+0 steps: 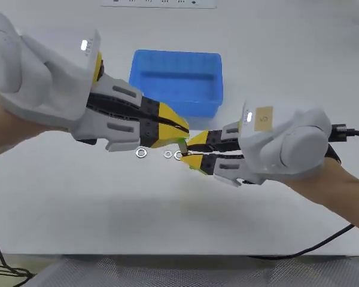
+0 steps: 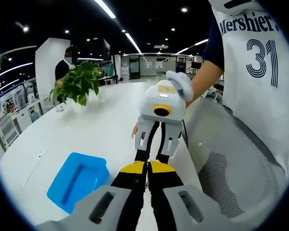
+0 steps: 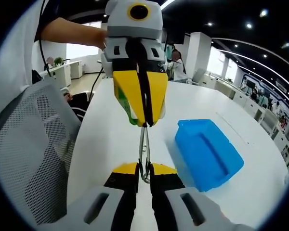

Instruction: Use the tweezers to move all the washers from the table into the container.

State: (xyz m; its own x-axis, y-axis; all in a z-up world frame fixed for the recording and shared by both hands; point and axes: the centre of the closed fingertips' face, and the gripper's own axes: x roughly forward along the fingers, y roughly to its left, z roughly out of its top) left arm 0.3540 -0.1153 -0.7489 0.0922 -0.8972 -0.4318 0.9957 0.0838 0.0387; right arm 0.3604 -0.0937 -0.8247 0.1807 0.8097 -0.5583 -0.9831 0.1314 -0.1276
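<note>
**Head view:** Two grippers are held nose to nose over the table (image 1: 107,203), the left gripper (image 1: 180,136) coming in from the left and the right gripper (image 1: 189,154) from the right. Three washers (image 1: 168,154) are seen lying in a loose row on the table just under the tips, on the near side of the blue container (image 1: 179,106). The container's floor is seen bare. The task is judged barely begun: no washer is in the container, and all three are left to be moved.

**Left gripper view:** The left gripper's yellow jaws are seen pressed together, with the right gripper met straight ahead and the container (image 2: 98,175) to the left. What is held cannot be made out from this angle.

**Right gripper view:** The tool is made plain here, as the washer count is in the head view. The tweezers (image 3: 144,144) are shown stretched between the grippers, one end pinched in the right gripper's jaws and the other in the left gripper's closed tips. Their two arms are seen lying close together. Whether the points meet cannot be told, and nothing is seen pinched between them. The container (image 3: 188,154) is shown to the right.
</note>
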